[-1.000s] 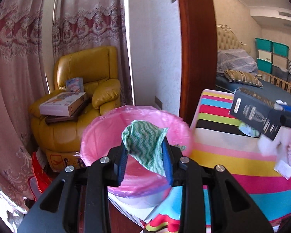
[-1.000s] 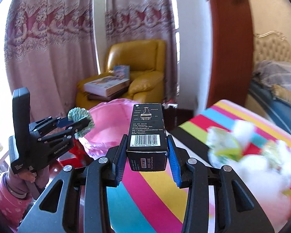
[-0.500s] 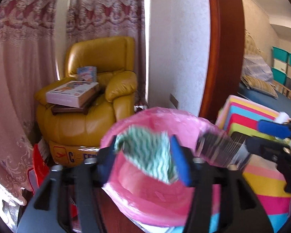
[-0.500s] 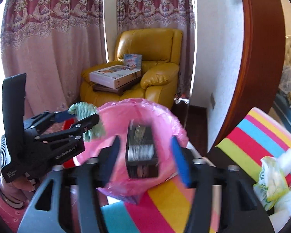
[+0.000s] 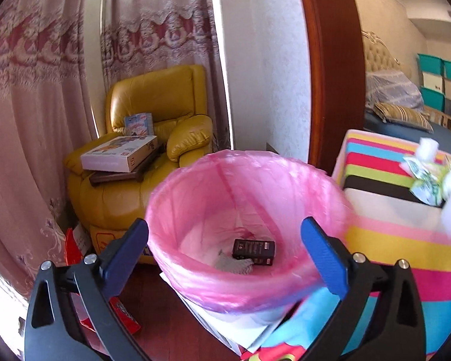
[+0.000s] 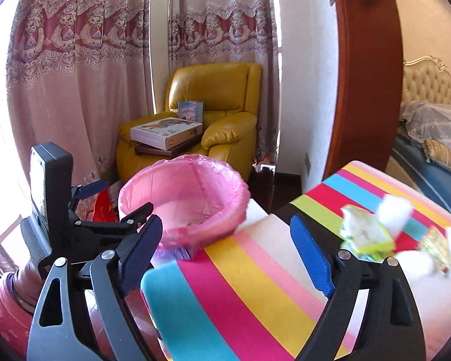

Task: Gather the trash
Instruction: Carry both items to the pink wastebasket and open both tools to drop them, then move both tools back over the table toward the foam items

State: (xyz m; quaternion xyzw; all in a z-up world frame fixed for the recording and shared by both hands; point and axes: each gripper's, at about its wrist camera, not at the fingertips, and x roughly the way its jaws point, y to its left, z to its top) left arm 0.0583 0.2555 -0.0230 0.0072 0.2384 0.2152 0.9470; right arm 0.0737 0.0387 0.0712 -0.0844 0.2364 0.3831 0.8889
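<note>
Both claws gape empty: left claw (image 5: 225, 240) over the pink-lined round bin (image 5: 243, 207), right claw (image 6: 225, 240) beside it. Crumpled green-white wrappers (image 6: 365, 234) (light, crushable) lie right of the bin; pinch a bunched fold.

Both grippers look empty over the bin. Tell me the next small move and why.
Probably swing the right gripper right toward the yellow-green wrapper on the striped cloth. Both grippers are open and hold nothing; the black box and a patterned rag already lie inside the pink-lined bin, while crumpled wrappers and white tissue remain on the cloth.
</note>
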